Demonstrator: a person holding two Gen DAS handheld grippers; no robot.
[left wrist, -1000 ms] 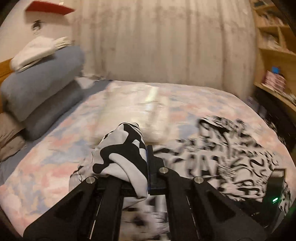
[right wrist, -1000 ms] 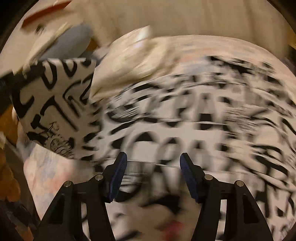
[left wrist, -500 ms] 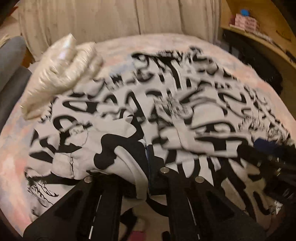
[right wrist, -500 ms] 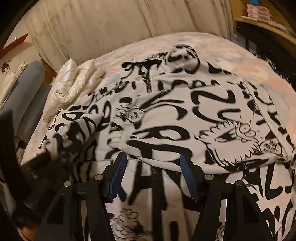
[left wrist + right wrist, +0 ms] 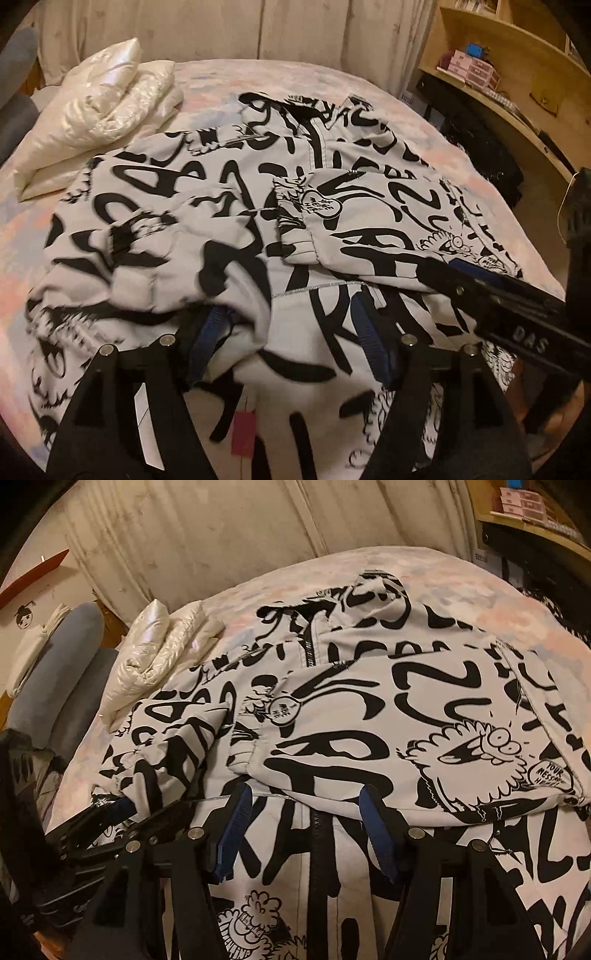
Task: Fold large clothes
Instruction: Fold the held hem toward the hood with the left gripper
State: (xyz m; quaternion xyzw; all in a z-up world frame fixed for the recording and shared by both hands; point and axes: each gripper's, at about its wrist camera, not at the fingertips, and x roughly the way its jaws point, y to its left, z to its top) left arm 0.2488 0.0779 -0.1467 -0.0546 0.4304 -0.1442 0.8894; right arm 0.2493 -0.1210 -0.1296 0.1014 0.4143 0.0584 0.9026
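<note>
Left claw [image 5: 291,332] has just been opening: the sleeve [image 5: 155,266] it held pinched a second ago now lies loose across its left pad, laid over the white, black-graffiti-print zip jacket [image 5: 351,720] spread mid-bed [image 5: 207,79]. Right claw [image 5: 306,827] hangs open and empty over the zip. Both sleeves look folded in; body fold probably next.

Bed [image 5: 369,79], pastel pink-blue mottled cover. Black-and-white graffiti-print jacket [image 5: 229,177] spread across its middle, both sleeves folded in. Glossy white folded garment [image 5: 99,107] at far left, just beside jacket. Grey-blue pillows [image 5: 62,657] at left edge
</note>
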